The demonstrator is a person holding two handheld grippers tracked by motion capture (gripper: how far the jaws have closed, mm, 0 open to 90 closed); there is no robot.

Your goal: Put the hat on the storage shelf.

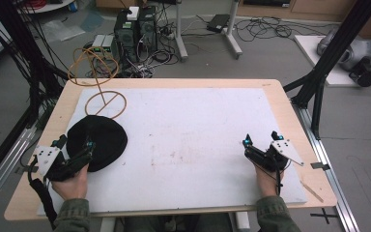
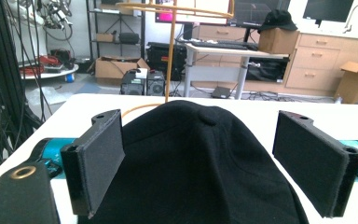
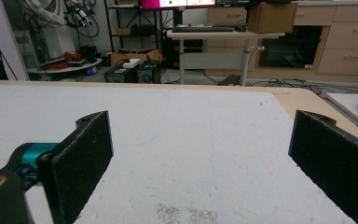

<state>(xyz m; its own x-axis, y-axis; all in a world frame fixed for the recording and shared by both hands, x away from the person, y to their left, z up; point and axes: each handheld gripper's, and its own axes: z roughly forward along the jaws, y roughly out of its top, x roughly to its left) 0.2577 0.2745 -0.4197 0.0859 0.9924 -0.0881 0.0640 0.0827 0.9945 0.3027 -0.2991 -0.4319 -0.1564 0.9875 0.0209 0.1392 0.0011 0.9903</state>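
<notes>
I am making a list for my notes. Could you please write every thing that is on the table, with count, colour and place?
hat: one, black, lying at the left side of the mat, between the left gripper's open jaws
wire stand: one, orange-brown, ring base on the mat behind the hat, upright stem with a ring on top
mat: one, white, covering most of the table
table: one, light wood
left gripper: one, black, at the hat, open
right gripper: one, black, right side of the mat, open, holding nothing
</notes>
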